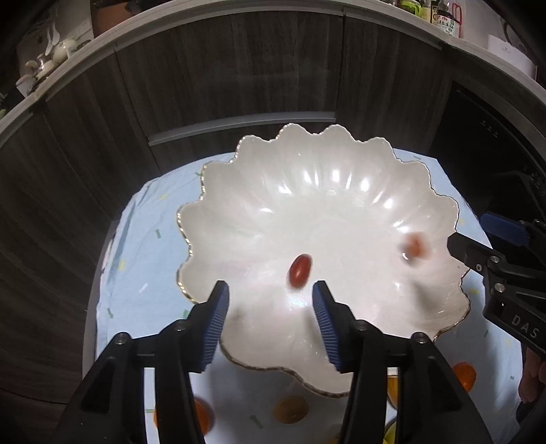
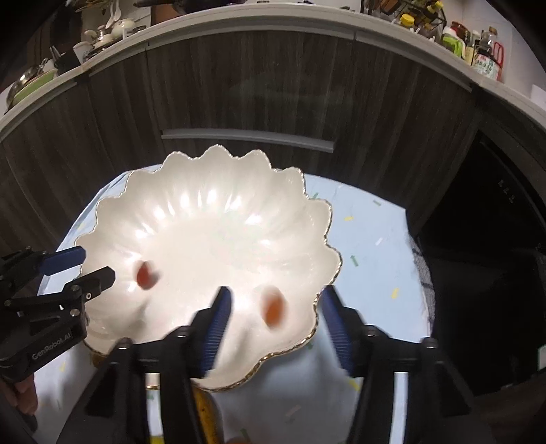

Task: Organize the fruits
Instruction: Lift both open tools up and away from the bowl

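fruits: two small red tomatoes (image 1: 300,271) in scalloped bowl (image 1: 307,164), centre frame
left gripper (image 1: 271,321): released, empty
right gripper (image 2: 276,324): released, empty
left: orange fruits (image 1: 291,409) lower frame

A light blue tablecloth (image 1: 136,259) with small coloured flecks covers the table; behind it stands a dark wood-grain cabinet (image 2: 273,85) with a grey handle bar (image 2: 245,138). On the grey countertop (image 1: 218,15) above, white teaware (image 1: 58,51) sits at left; bottles (image 2: 477,51) crowd the right.
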Motion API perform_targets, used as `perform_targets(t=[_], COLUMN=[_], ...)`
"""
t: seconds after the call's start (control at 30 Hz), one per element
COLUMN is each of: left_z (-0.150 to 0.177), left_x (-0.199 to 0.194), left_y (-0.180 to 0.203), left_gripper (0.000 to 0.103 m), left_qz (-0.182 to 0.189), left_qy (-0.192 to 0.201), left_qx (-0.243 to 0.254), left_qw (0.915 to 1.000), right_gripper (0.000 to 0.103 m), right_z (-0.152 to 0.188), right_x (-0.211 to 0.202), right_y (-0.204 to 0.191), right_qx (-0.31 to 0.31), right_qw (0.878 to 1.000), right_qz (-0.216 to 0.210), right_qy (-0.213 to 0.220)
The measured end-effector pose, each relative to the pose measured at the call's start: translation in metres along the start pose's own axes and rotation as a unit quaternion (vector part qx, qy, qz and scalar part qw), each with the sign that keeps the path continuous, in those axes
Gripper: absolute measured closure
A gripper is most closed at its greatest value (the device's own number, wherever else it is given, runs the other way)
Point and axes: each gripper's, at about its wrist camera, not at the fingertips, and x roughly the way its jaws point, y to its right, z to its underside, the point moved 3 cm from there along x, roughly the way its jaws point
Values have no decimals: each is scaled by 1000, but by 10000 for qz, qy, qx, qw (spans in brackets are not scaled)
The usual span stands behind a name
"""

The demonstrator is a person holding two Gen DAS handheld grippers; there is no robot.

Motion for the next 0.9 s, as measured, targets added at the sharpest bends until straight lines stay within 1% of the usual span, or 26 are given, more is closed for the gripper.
perform_targets(t=[0.13, 0.2, 0.4, 0.9], left_z=[-2, -2, 0, 14], left_x=[-10, -17, -37, -85], left_y=[-4, -7, -10, -8], left_gripper=[41, 39, 38, 38], left_qz=[-100, -130, -179, -124], left_qy=[94, 155, 283, 525], left_qx=[-17, -43, -71, -89], left_qw=[9999, 9998, 9994, 9985], right_gripper=[42, 42, 41, 41], right_z=[-2, -2, 1, 10], right_x=[-8, -13, -29, -75], right_y=[-3, -4, -9, -15], right_qx=[-15, 3, 48, 90], right_qw=[10000, 9999, 9997, 9987], right_qz=[8, -22, -66, -112], right_qy=[82, 110, 215, 482])
